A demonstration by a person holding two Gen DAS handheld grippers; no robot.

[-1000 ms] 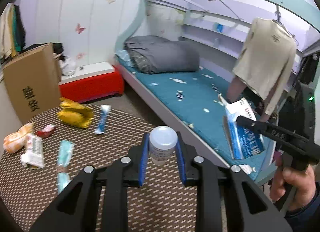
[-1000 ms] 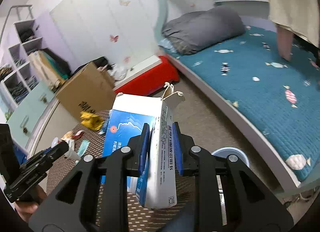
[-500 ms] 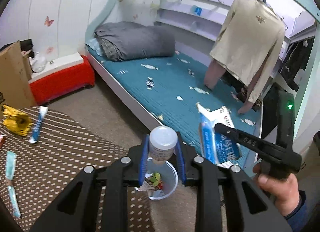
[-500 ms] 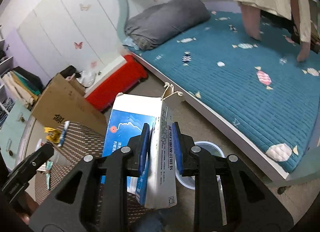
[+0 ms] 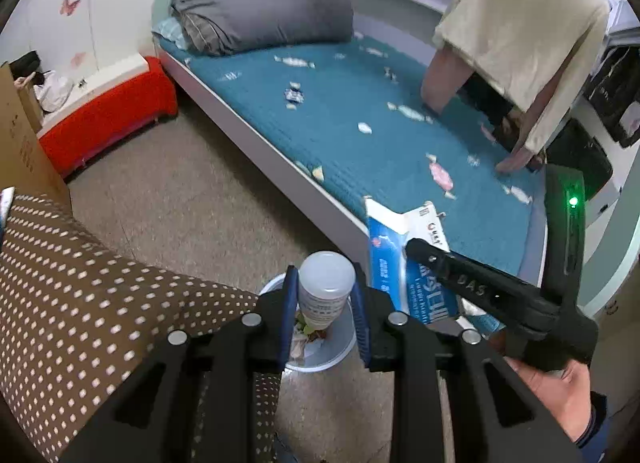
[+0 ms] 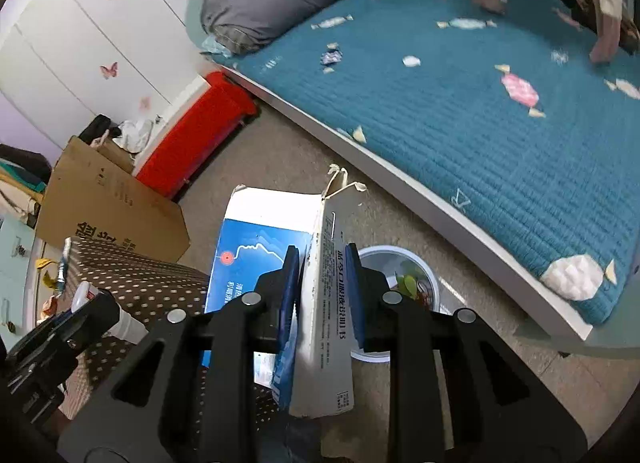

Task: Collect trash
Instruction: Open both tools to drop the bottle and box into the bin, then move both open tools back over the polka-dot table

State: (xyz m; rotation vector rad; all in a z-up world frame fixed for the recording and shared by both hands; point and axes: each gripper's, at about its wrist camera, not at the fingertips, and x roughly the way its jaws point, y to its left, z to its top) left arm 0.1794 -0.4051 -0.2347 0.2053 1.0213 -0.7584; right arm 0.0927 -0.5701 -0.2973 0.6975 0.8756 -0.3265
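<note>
Left gripper (image 5: 325, 305) is clamped on a small white bottle (image 5: 326, 289), cap end pointing away from the camera, its long axis running along the fingers. Directly behind and below the bottle, at lower centre of the left wrist view, sits the bin (image 5: 320, 359); the bottle overlaps its rim, so the drop looks close to lined up.

Right gripper (image 6: 322, 295) is pinching a flattened blue-and-white box (image 6: 280, 263) by its narrow white side, the box standing on end with its torn top flap toward the top of the frame. In the right wrist view the bin (image 6: 384, 253) lies just right of the fingers, mostly hidden behind them, so the box sits a little left of the opening. By my reading the left hand is the better placed of the two.

Inside the bin I can make out green leaves, something red and crumpled pale scraps; it looks only partly full.

A dotted brown table (image 5: 80, 303) fills the lower left, with the bin just beside its edge.
</note>
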